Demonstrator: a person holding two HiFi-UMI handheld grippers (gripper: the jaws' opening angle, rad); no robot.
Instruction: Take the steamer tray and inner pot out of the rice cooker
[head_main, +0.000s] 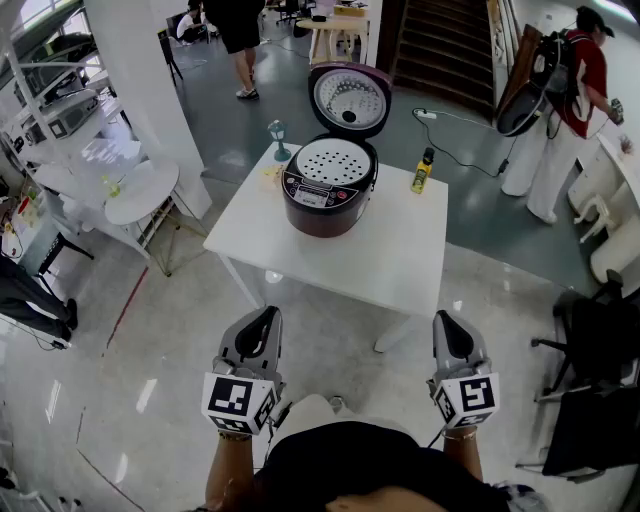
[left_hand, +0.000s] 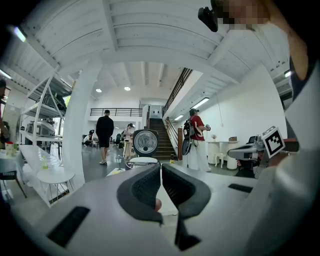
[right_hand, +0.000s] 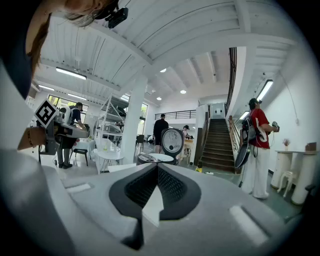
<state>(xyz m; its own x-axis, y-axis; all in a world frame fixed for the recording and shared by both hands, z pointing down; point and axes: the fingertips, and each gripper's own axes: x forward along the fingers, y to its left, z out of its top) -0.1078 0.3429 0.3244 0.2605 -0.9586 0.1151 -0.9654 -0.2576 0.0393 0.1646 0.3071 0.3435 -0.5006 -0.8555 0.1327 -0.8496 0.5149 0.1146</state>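
Observation:
A dark maroon rice cooker (head_main: 328, 190) stands on the white table (head_main: 400, 250) with its lid (head_main: 349, 100) raised. A white perforated steamer tray (head_main: 333, 161) sits in its top; the inner pot is hidden beneath it. My left gripper (head_main: 258, 330) and right gripper (head_main: 448, 332) hover short of the table's near edge, both shut and empty. In the left gripper view, the cooker (left_hand: 143, 159) shows far ahead past the left gripper (left_hand: 160, 172). From the right gripper view, the cooker (right_hand: 159, 156) lies beyond the right gripper (right_hand: 157, 176).
A yellow bottle (head_main: 422, 171) and a small teal lamp (head_main: 278, 136) stand at the table's far side. A round white table (head_main: 140, 190) and shelving sit left. People stand behind (head_main: 238, 40) and at the right (head_main: 560, 110). Dark chairs (head_main: 600, 380) lie to the right.

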